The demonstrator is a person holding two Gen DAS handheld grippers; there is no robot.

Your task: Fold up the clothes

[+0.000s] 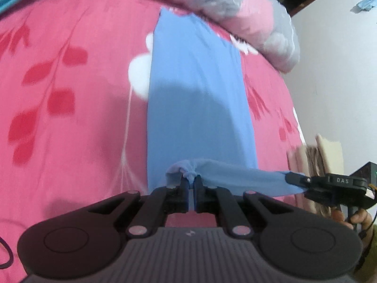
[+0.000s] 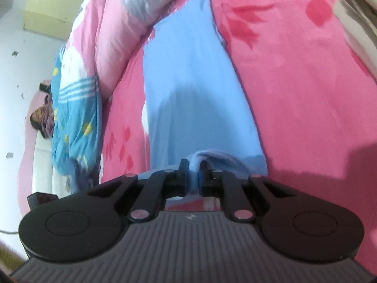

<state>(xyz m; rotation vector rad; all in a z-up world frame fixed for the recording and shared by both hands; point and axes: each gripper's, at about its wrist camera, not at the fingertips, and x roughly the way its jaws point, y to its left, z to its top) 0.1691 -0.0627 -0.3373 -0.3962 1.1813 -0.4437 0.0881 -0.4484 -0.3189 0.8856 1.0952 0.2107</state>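
Note:
A light blue garment point(image 1: 195, 89) lies as a long strip across the pink bedspread point(image 1: 70, 94), running away from me toward the bedding at the far end. My left gripper point(image 1: 191, 176) is shut on the near edge of the garment, with cloth bunched between its fingers. The right gripper point(image 1: 292, 179) shows at the right of the left wrist view, clamped on the same edge, which stretches lifted between the two. In the right wrist view the right gripper point(image 2: 194, 165) is shut on a fold of the blue garment point(image 2: 193, 82).
A rolled pink and grey quilt point(image 1: 247, 11) lies across the far end of the bed. A blue patterned blanket point(image 2: 75, 108) covers a person lying at the left. A hand point(image 1: 360, 219) holds the right gripper near the bed's right edge, by a white wall point(image 1: 334, 70).

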